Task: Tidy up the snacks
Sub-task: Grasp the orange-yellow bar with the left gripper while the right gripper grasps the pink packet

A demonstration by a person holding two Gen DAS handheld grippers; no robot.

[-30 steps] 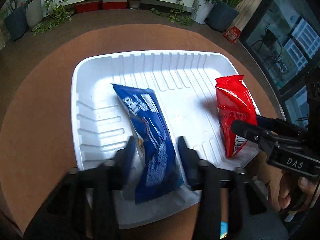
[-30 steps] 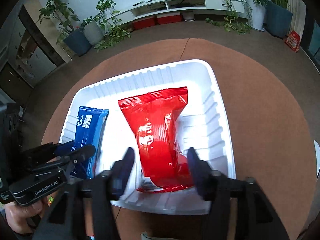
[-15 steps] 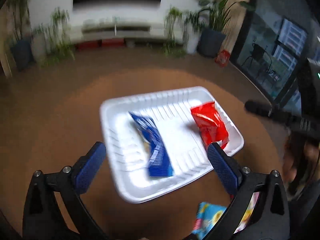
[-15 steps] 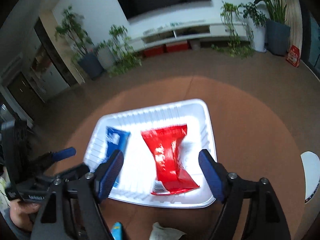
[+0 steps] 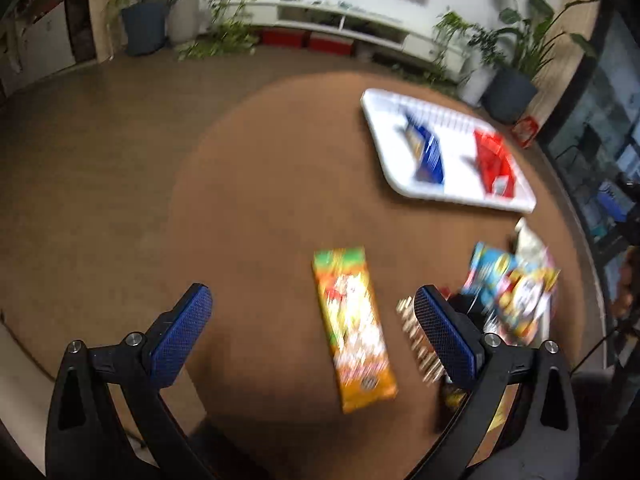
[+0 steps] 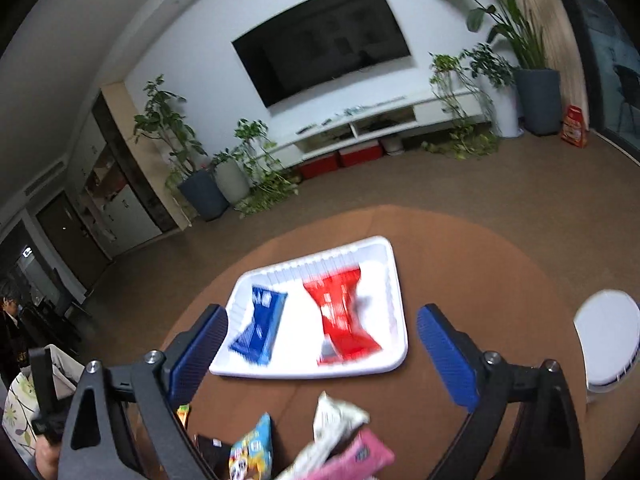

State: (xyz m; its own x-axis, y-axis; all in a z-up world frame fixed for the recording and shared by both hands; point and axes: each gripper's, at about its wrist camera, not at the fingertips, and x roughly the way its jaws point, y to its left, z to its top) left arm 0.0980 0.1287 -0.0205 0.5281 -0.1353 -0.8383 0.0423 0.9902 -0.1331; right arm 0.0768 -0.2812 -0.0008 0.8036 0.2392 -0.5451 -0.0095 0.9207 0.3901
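A: Where are the snacks lying?
B: A blue packet [image 6: 262, 326] and red packet [image 6: 340, 316] are lying inside the ribbed white plastic tray [image 6: 390, 364], well inside the round brown table's [image 5: 260, 184] edge.
A: And the grippers?
B: The left gripper [image 5: 314, 322] is hanging spread wide and empty above an orange-yellow packet [image 5: 354, 328]; the right gripper's [image 6: 322, 354] jaws are opening, nothing between them.

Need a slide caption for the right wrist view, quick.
Right gripper opening, empty, above the white tray holding a blue packet and a red packet, more snacks waiting nearby.

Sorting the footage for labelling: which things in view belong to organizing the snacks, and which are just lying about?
Job:
white tray
blue packet and red packet, in the tray
orange packet, on the table
loose snack pile

Lying about:
white round object
potted plants
TV
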